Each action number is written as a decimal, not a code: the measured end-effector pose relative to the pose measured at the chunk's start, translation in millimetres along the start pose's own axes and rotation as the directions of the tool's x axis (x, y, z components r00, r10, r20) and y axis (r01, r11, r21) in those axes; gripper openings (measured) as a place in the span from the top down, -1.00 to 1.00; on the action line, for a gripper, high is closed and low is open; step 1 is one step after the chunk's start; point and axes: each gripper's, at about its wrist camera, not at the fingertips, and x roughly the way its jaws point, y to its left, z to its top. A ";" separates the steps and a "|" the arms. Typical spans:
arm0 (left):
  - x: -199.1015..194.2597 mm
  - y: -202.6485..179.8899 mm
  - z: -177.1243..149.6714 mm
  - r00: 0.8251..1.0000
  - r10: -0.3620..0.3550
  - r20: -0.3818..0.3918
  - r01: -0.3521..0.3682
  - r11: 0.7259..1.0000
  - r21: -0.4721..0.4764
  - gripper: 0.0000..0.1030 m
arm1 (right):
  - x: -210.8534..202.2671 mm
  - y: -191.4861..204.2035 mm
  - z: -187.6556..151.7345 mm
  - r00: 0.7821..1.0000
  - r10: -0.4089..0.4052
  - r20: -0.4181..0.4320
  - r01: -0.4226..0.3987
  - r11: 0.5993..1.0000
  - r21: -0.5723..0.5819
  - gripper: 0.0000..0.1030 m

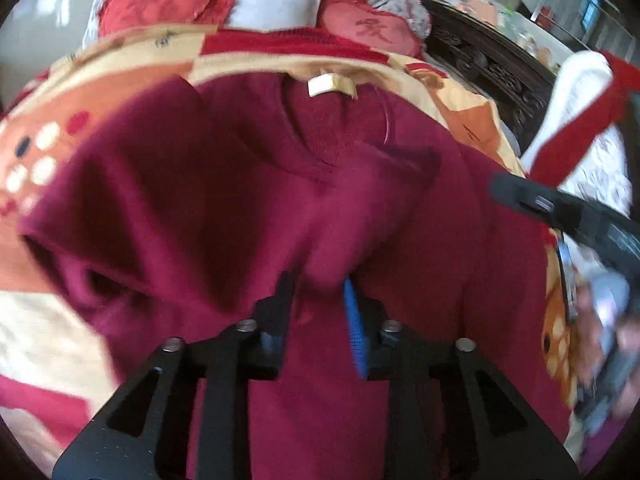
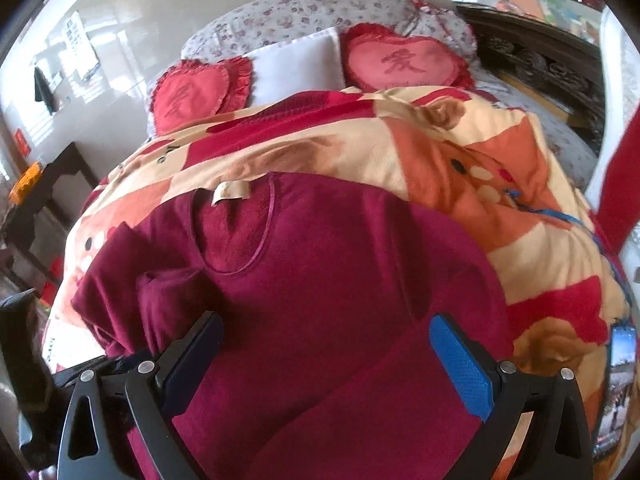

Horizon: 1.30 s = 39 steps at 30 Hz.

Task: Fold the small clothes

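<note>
The maroon top (image 2: 320,264) is lying neck-up on the patterned blanket (image 2: 500,168), one sleeve already crossing inward. The left gripper (image 1: 320,280) is pinching that sleeve's cuff; the right gripper (image 2: 326,336) is hovering spread wide, so most folding is remaining.

left gripper (image 1: 320,280): fingers closing narrowly, pinching a fabric fold | right gripper (image 2: 326,338): jaws spreading wide, gripping nothing, hovering low, pointing forward

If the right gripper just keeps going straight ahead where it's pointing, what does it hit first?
Most likely the dark red fleece top spread on the orange and cream patterned blanket. The right gripper is open, with that fabric directly between and ahead of its fingers. How far off it is cannot be judged.
</note>
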 end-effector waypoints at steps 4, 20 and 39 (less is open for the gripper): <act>-39.4 34.8 -18.4 0.987 0.137 0.085 -0.140 0.990 0.022 0.06 | 21.6 11.9 0.1 0.997 0.061 -0.053 -0.062 0.998 -0.015 -0.99; -9.6 148.4 -32.4 0.879 0.477 -0.009 -0.471 0.864 -0.176 0.06 | 47.3 63.5 -21.3 0.996 -0.009 -0.085 -0.017 0.953 -0.301 0.90; -60.7 130.8 -46.5 0.906 0.418 0.063 -0.396 0.891 -0.224 0.02 | 27.0 91.1 43.1 0.984 0.175 -0.033 -0.176 0.936 -0.305 -0.19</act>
